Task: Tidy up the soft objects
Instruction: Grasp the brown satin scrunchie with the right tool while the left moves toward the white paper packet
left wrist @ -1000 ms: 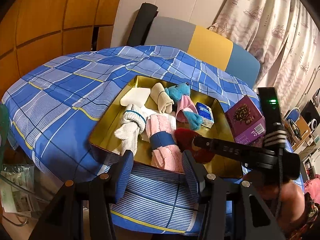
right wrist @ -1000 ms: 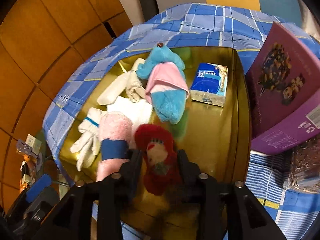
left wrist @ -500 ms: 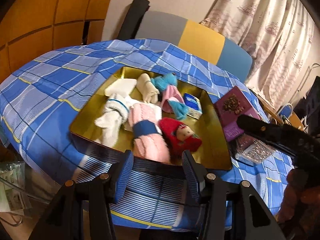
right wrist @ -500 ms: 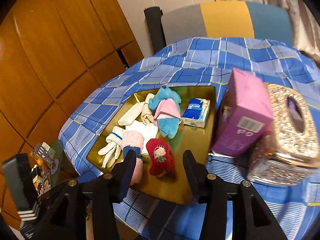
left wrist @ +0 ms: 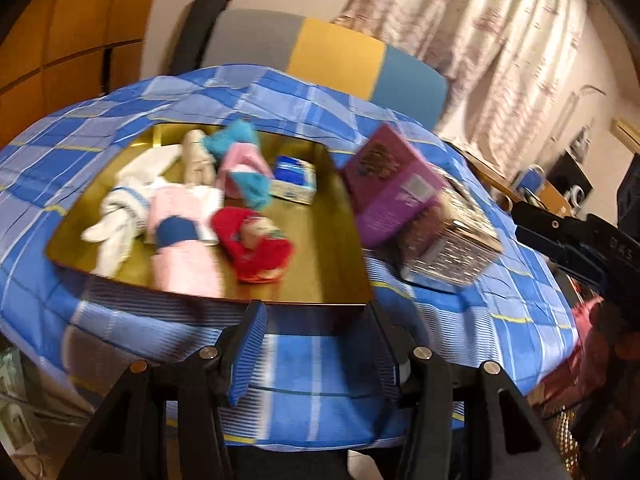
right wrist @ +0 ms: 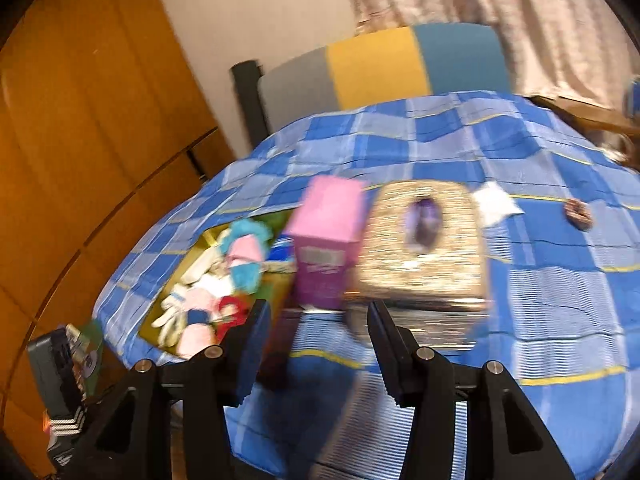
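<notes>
Gaping empty: left gripper [left wrist: 318, 344] | right gripper [right wrist: 318, 346] opening, empty | one gold tray [left wrist: 320, 280] holding one red doll [left wrist: 256, 242], one pink roll [left wrist: 180, 240], gloves | two boxes beside | blurred; smaller toys uncountable

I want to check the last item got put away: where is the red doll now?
In the left wrist view the red doll lies in the gold tray, near its front edge, right of the pink towel roll.
</notes>
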The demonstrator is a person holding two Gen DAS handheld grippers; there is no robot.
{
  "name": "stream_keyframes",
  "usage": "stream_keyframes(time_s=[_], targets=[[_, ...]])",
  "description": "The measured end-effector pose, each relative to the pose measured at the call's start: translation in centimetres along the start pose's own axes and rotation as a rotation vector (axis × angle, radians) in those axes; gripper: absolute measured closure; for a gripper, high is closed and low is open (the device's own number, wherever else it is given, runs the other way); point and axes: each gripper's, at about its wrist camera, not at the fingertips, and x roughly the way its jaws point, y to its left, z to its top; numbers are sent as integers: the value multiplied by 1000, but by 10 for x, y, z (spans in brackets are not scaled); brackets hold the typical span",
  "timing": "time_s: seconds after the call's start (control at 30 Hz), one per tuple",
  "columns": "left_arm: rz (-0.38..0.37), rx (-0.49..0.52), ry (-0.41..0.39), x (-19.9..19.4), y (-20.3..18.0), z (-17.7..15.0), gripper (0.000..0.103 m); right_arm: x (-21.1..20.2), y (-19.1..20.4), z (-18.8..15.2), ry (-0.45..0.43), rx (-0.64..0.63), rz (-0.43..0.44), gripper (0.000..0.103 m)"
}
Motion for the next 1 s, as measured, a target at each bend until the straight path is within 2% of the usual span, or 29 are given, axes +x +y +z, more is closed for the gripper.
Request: stream_keyframes(time_s=[0.07,0.23,0.47,0.57,0.6,0.73,0.83,1.0], targets=[[-9,29,7,3,-14,0,46,-8,-21,1,-14,28,-34,51],[-45,94,43,13,-48,0,45,-21,-83,2,-29,109,-134,45],[-96,207,100,29,-98,-3,45,-1,-179,-12,51,206,-300,43],[-114,246,119,36,-117,-3,45,8,-218,-13,81,228,-343,43],[-120,258,125,38,-122,-3,45,11,-231,-8,79,223,-372,42],[-129,302,135,45,-143,3,45,25,-275,23,45,208,-445,29],[-138,302,139,51,-155,12,45,45,-303,57,37,180,-489,27],[-136,298,142,59,-167,26,45,86,-341,95,63,201,-497,26]])
